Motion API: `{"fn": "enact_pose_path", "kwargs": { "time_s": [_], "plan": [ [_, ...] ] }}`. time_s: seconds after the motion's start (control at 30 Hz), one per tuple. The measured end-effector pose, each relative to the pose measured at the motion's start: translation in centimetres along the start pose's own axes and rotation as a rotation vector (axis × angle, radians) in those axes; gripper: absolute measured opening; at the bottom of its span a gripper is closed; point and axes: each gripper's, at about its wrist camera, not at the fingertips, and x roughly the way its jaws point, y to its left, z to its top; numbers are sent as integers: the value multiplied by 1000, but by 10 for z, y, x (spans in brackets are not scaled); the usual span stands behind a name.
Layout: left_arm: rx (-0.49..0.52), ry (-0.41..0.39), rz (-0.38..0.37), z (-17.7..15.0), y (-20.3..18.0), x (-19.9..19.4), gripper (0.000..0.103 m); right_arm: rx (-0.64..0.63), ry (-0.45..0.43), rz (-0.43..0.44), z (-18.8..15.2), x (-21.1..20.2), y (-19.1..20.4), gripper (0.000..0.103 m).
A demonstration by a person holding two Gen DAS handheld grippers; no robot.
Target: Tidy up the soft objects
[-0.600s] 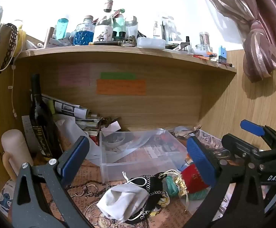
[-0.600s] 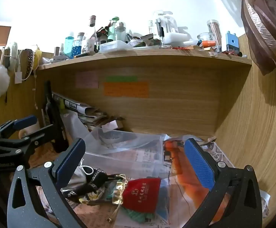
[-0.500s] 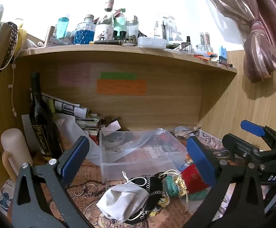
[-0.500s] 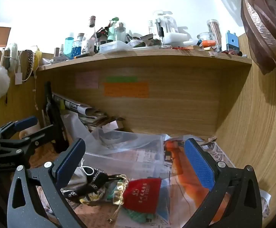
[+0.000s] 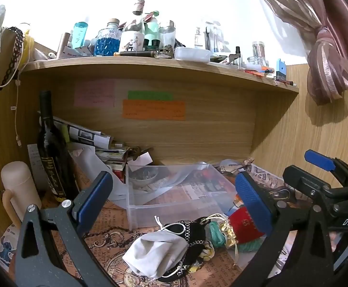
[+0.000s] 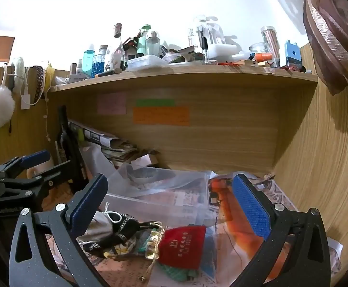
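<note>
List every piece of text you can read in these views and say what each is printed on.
"DAS": white letters on the right gripper body, seen from the left wrist view.
Gold label on the dark wine bottle: blurred, unreadable.
White print on the red pouch: too small to read.
Pink, green and orange sticky notes: handwriting illegible.
Newspaper lining the desk: print not legible.
Lettering on the left gripper body, seen from the right wrist view: unclear.

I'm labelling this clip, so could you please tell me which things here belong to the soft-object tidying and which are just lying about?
Part of the job:
grey pouch
black pouch
red pouch
gold pouch
clear bin

Just lying about:
wine bottle
cream mug
magazines
sticky notes
</note>
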Motion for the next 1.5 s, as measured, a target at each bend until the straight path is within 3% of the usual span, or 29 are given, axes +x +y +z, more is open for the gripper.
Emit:
{"fn": "enact_pose_path", "kwargs": {
  "time_s": [1.5],
  "plan": [
    [-7,-2,-3,1,-3,-1,103,18,-21,12,2,-5,2,103]
  ]
}}
